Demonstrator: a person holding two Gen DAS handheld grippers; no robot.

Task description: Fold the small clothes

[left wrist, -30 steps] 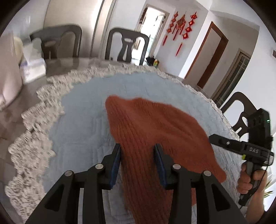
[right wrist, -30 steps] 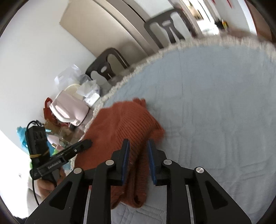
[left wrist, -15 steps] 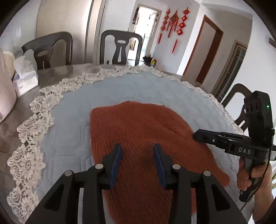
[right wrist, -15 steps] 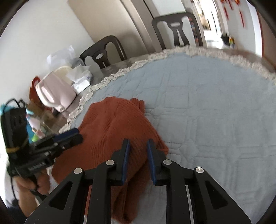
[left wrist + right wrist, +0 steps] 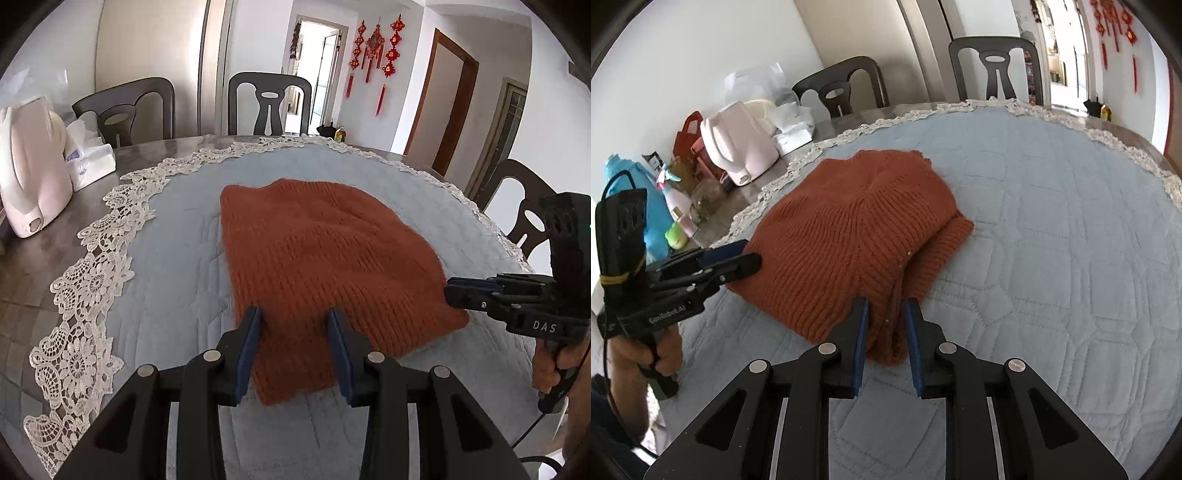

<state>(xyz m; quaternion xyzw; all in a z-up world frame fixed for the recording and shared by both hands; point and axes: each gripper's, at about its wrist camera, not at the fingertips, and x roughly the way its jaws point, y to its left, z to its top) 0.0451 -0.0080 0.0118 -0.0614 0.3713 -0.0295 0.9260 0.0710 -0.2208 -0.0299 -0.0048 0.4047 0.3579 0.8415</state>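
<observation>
Orange knitwear fills the middle of the left wrist view. This sweater (image 5: 325, 266) lies folded on the blue quilted cloth (image 5: 177, 266) that covers the table. The left gripper (image 5: 295, 332) is at the bottom of the frame. Its two blue pads sit on each side of the near edge of the sweater, with the knit bunched between them, so I think it is clamped on that edge. At the right edge of the frame a hand (image 5: 554, 365) holds the right gripper (image 5: 452, 290), with its tip at the sweater's right corner. A pale kettle (image 5: 29, 184) and a tissue pack (image 5: 90, 162) stand at the upper left, well away from the work.

The right wrist view shows the sweater (image 5: 857, 229) in the middle of the frame again. The right gripper (image 5: 884, 321) is at the bottom, and its pads squeeze a thick fold of the near edge. At the left, the left gripper (image 5: 746, 254) has its tip at the sweater's left corner. Each gripper seems to hold one end of the same edge, so the sweater stays straight for a fold. Bottles (image 5: 672, 206) crowd the far left.
</observation>
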